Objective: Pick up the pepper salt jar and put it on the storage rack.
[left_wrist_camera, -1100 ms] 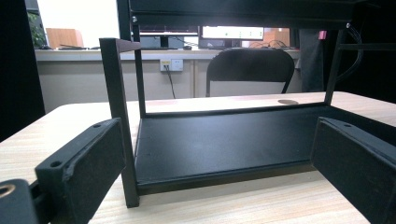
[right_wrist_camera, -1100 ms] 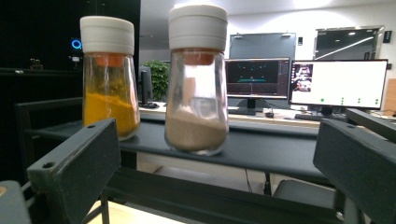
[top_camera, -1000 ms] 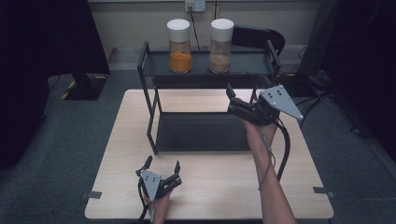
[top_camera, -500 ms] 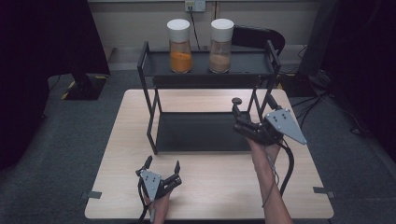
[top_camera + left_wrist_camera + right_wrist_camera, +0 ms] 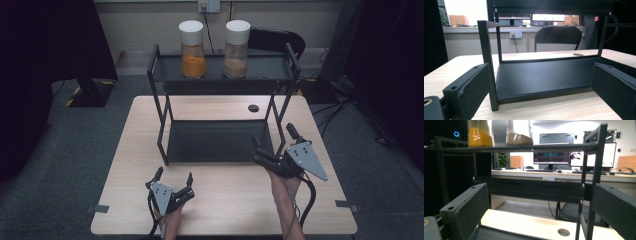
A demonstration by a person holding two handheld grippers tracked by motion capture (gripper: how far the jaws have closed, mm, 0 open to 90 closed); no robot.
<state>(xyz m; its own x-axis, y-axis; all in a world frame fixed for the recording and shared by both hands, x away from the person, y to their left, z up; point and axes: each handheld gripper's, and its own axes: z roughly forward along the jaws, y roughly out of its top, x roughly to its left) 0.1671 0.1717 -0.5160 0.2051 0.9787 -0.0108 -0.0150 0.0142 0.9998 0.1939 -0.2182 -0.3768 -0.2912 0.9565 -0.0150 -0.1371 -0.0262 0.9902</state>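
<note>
A black two-tier metal rack (image 5: pixel 160 100) stands on the wooden table (image 5: pixel 220 195). On its top shelf stand two white-capped jars, one with orange powder (image 5: pixel 192 49) and one with brown powder (image 5: pixel 236 48); both also appear in the right gripper view, the orange jar (image 5: pixel 481 132) and the brown jar (image 5: pixel 519 132). My left gripper (image 5: pixel 173 176) rests open near the table's front edge, left of centre, empty. My right gripper (image 5: pixel 274 136) is held open and empty at the rack's front right corner. The rack's lower shelf (image 5: pixel 544 75) lies ahead of the left jaws.
A cable hole (image 5: pixel 253 108) sits in the table behind the rack. A black chair (image 5: pixel 275 40) stands beyond the table. Dark monitor stands flank the table on the floor. Bare tabletop lies in front of the rack between the grippers.
My right gripper has drawn back from near the rack's upper right toward me and down, to the rack's front right corner. The left gripper has stayed put.
</note>
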